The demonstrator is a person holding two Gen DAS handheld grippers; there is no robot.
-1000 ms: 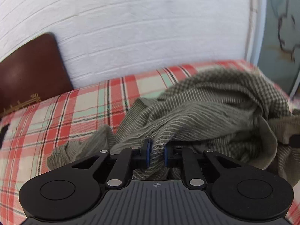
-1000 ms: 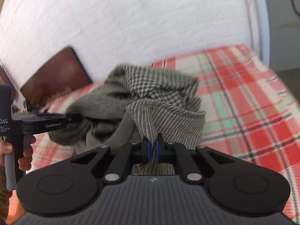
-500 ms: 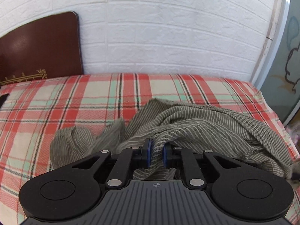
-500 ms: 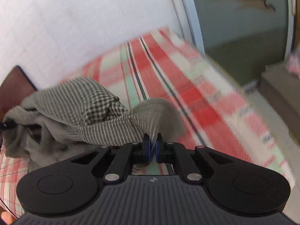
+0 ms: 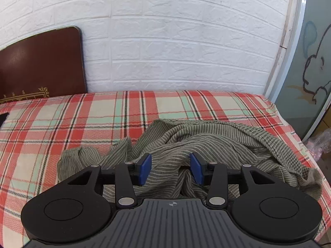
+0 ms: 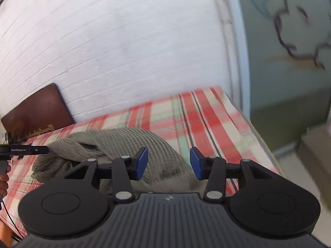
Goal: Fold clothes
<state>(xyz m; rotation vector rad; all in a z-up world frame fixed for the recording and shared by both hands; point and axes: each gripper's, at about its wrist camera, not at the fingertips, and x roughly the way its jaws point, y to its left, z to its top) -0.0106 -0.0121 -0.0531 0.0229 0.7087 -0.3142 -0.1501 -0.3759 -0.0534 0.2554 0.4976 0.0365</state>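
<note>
Opening over the cloth, the left gripper and right gripper grip nothing, blue pads clear of it; the olive striped-and-checked garment lies crumpled on the plaid bedsheet, so folding looks barely begun

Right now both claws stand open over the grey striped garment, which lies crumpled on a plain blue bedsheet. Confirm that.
Not quite. The bedsheet is red, cream and mint plaid, not plain blue, as the left wrist view shows. The rest holds: the left claw and the right claw are both opening, pads clear of the cloth, above the crumpled grey striped garment.
</note>
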